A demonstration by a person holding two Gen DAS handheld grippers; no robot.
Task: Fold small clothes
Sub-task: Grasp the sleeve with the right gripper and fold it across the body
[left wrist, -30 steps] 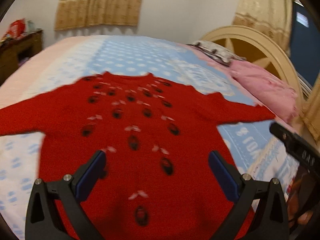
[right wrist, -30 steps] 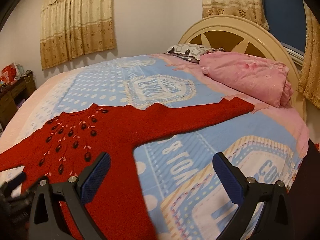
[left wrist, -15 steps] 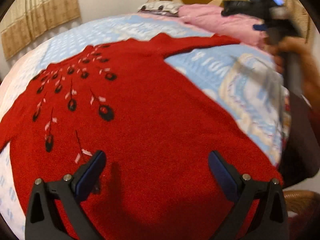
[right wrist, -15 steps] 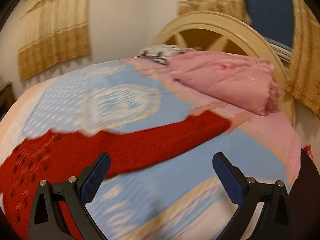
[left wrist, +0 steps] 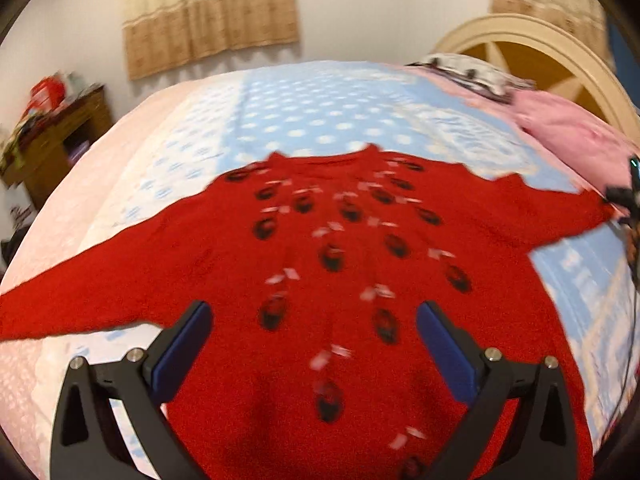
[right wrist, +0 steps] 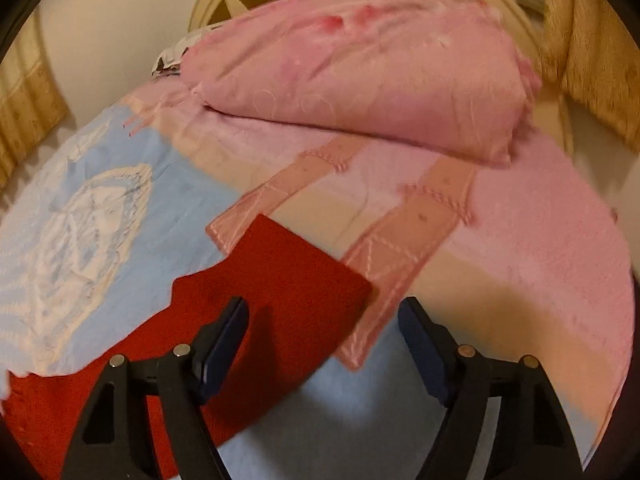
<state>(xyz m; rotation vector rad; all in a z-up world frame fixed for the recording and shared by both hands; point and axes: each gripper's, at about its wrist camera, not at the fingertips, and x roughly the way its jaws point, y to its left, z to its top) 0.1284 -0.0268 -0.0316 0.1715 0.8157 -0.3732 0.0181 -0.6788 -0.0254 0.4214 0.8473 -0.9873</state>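
A red knitted sweater (left wrist: 344, 248) with dark oval motifs lies face up on the bed, both sleeves spread out. My left gripper (left wrist: 314, 312) hovers open over its lower front, nothing between the fingers. In the right wrist view, my right gripper (right wrist: 322, 312) hangs low over the cuff end of the sleeve (right wrist: 288, 280). Its jaws are closing, with the cuff's edge lying between the fingers and the pads not pressing on it. The right gripper (left wrist: 624, 200) also shows at the left wrist view's right edge, at that sleeve's tip.
A folded pink quilt (right wrist: 360, 80) and a patterned pillow (left wrist: 468, 70) lie against the cream headboard (left wrist: 520, 36). The bedspread (left wrist: 320, 108) is blue and pink. A cluttered wooden side table (left wrist: 56, 136) stands at the left, and curtains (left wrist: 208, 12) hang behind.
The right gripper travelled along the sleeve to its cuff, sank closer, and its jaws narrowed. The left gripper's view swung to the sweater's right side, then back to its front.
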